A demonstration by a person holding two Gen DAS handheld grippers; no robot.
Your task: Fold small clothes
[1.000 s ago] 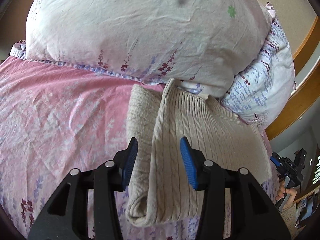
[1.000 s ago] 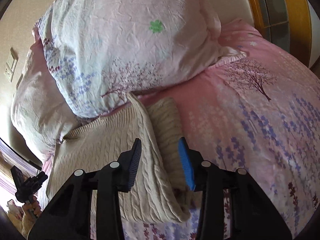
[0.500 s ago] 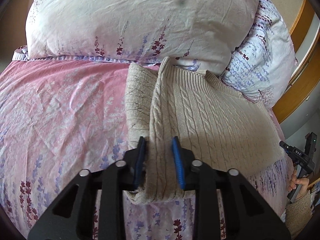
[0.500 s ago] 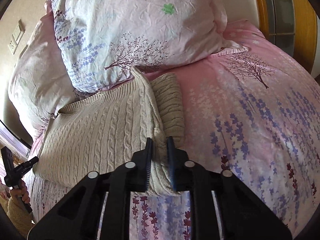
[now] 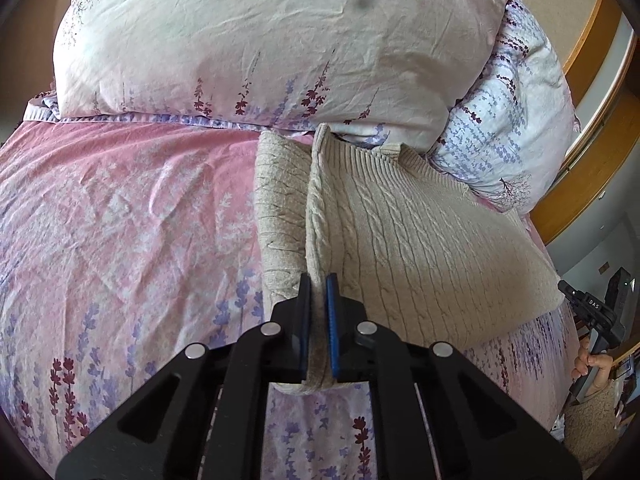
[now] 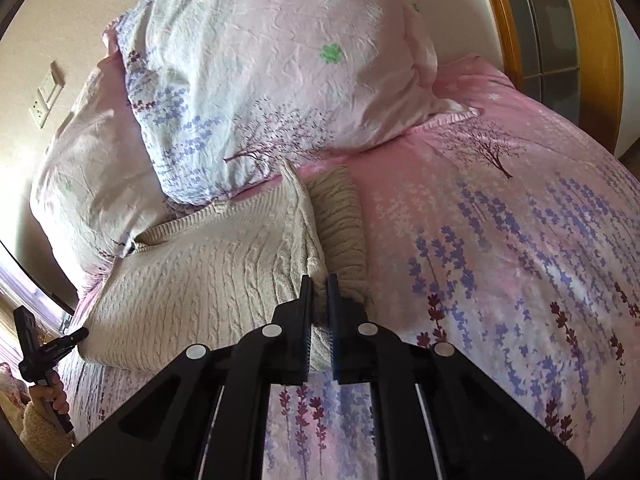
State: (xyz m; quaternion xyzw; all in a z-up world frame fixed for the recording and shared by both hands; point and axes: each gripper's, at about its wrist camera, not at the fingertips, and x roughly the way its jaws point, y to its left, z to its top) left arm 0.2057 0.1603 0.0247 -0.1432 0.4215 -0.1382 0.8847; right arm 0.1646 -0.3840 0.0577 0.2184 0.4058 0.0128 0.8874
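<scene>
- my left claw [image 5: 319,286] is pinching the near edge of the beige cable-knit sweater [image 5: 416,240]; a ridge of knit stands up between the blue pads [image 5: 331,320], jaws nearly together.
- my right claw [image 6: 319,286] is pinching the same kind of edge from its side: a bunch of sweater [image 6: 208,272] is clamped between the pads [image 6: 332,324].
- the sweater lies ahead of each claw on the pink floral bedspread [image 5: 120,220], far end touching the pillows.
- in the left view the body of the sweater spreads to the right of the claw; a folded strip of flatter rib lies just left of it.
- in the right view the body spreads to the left; the ribbed strip [image 6: 340,216] runs just right of the claw.
- two floral pillows [image 5: 260,40] are piled beyond the sweater.
- wooden frame [image 6: 596,40] far right of my right claw.
- the opposite claw shows at each view's outer edge, too small to read its jaws.
</scene>
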